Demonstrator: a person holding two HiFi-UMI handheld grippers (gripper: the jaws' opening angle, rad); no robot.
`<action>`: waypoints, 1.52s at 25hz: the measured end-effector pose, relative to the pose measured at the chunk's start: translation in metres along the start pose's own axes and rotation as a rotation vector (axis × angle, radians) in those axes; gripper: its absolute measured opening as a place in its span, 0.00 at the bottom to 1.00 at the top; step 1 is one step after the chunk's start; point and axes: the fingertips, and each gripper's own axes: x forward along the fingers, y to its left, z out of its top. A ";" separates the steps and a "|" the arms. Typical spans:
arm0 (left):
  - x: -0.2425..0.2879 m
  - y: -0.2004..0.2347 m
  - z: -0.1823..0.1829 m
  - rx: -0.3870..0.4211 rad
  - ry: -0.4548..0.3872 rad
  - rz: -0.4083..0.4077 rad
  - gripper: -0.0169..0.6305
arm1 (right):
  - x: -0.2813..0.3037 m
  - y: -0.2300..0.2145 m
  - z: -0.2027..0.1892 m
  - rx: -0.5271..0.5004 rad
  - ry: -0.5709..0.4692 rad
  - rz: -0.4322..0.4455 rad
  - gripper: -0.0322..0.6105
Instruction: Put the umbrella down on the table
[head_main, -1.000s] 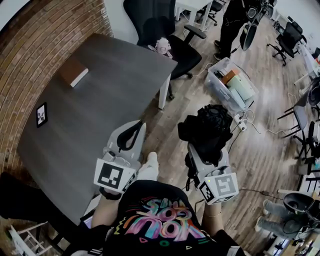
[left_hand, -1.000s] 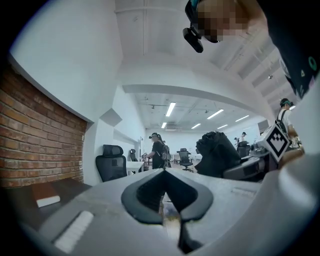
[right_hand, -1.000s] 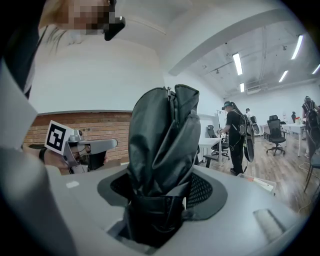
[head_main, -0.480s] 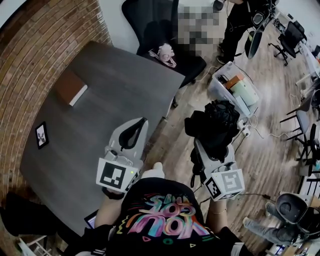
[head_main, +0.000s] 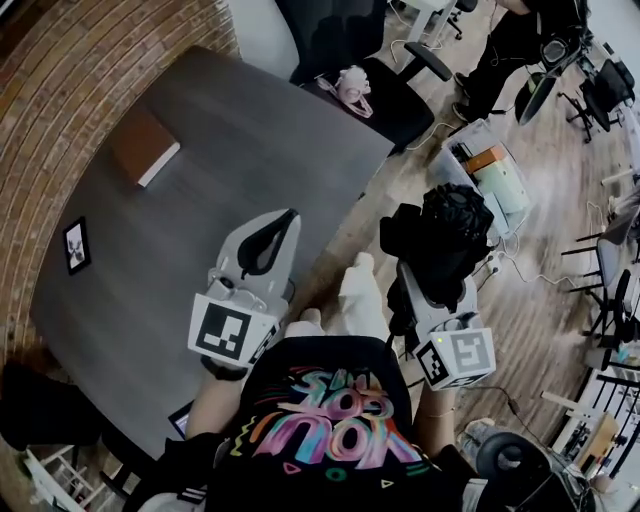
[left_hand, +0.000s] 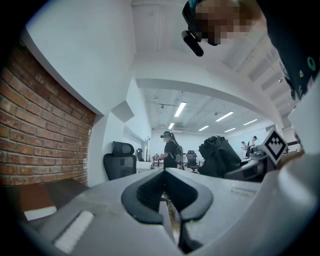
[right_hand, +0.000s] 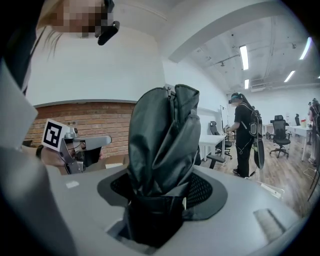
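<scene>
A folded black umbrella (head_main: 452, 232) stands up out of my right gripper (head_main: 432, 275), which is shut on its lower end. In the right gripper view the umbrella (right_hand: 162, 135) fills the gap between the jaws of my right gripper (right_hand: 159, 196). It hangs over the wooden floor, to the right of the dark grey table (head_main: 200, 170). My left gripper (head_main: 284, 222) is over the table's near right edge. In its own view the left gripper (left_hand: 165, 174) has its tips together and nothing between them.
On the table lie a brown book (head_main: 143, 146) and a small framed card (head_main: 75, 245). A black office chair with a pink plush toy (head_main: 352, 82) stands past the far corner. A clear storage bin (head_main: 488, 172) sits on the floor to the right, with a person (head_main: 515, 45) behind it.
Both grippers have been carried forward along the table's right edge, and the table now lies closer. The umbrella stays held in the right gripper. The left jaws remain together.
</scene>
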 end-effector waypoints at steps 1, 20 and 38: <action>0.010 0.010 -0.003 -0.002 0.002 0.010 0.02 | 0.016 -0.004 0.001 -0.003 0.004 0.012 0.46; 0.167 0.155 -0.011 -0.044 0.080 0.549 0.02 | 0.296 -0.106 0.079 -0.107 0.080 0.497 0.46; 0.149 0.191 -0.009 -0.045 0.131 0.912 0.02 | 0.394 -0.054 0.087 -0.156 0.155 0.894 0.46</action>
